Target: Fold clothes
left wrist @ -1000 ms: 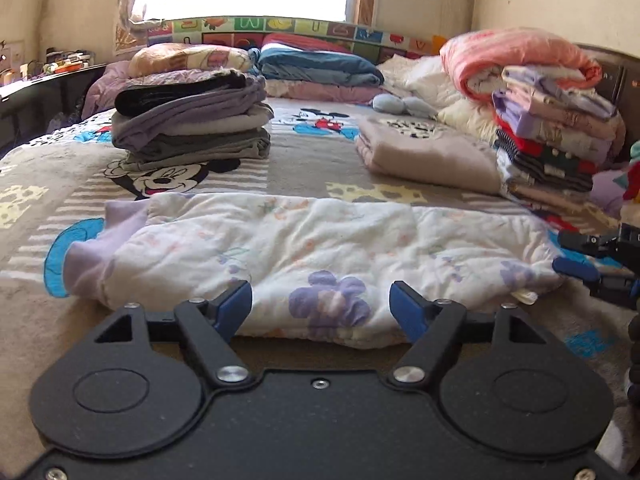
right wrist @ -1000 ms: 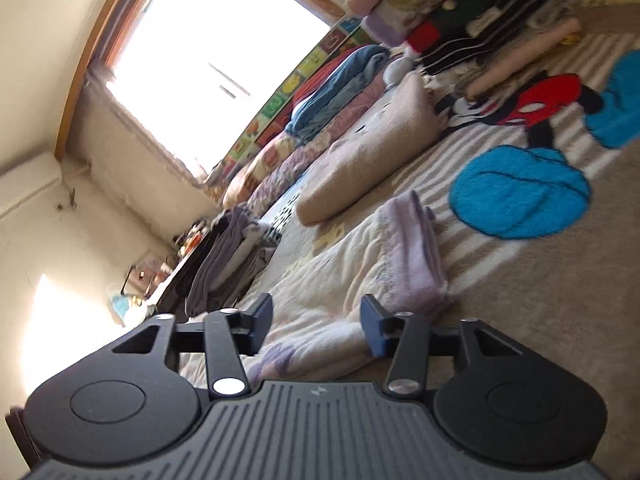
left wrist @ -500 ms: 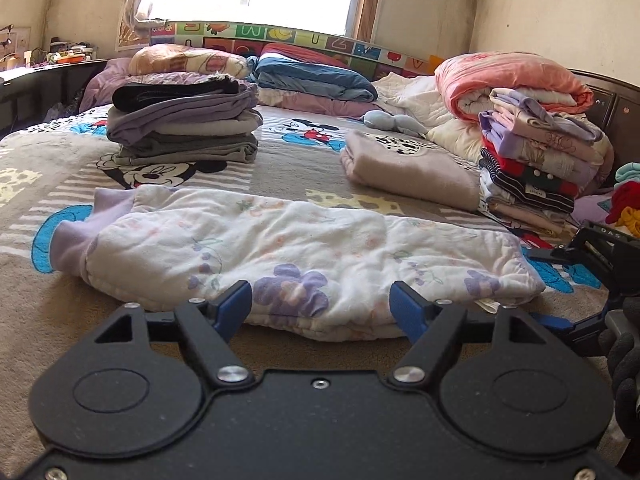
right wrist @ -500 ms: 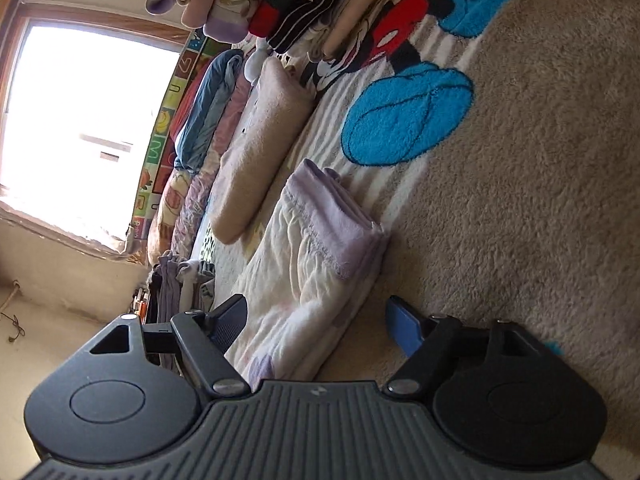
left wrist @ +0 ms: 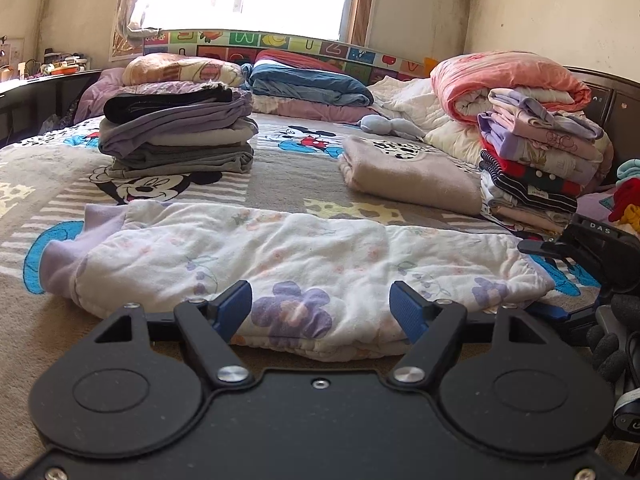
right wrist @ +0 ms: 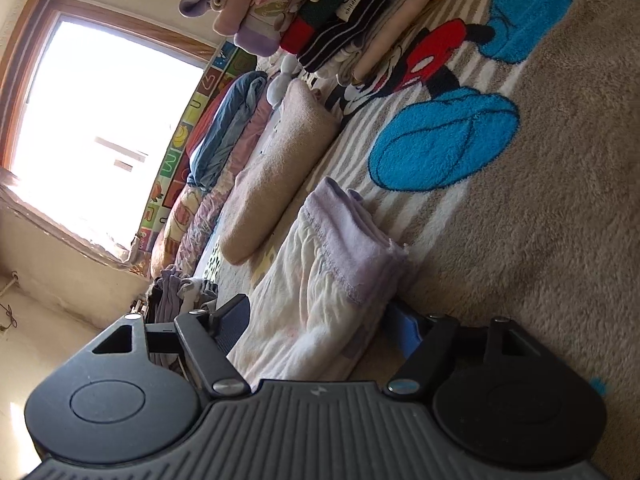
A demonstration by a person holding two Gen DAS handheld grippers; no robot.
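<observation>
— Bed blanket (left wrist: 280, 178) held the floral garment (left wrist: 304, 252) lengthwise, side to side?
— Yes; left gripper (left wrist: 320, 308) spread, facing its long edge. Right gripper (right wrist: 320, 320) straddled its lilac end, unclamped, nearer.

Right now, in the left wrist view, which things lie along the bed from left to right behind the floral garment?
Grey-and-purple stack of folded clothes → beige folded fleece blanket → tall multicoloured pile of folded clothes.
</observation>
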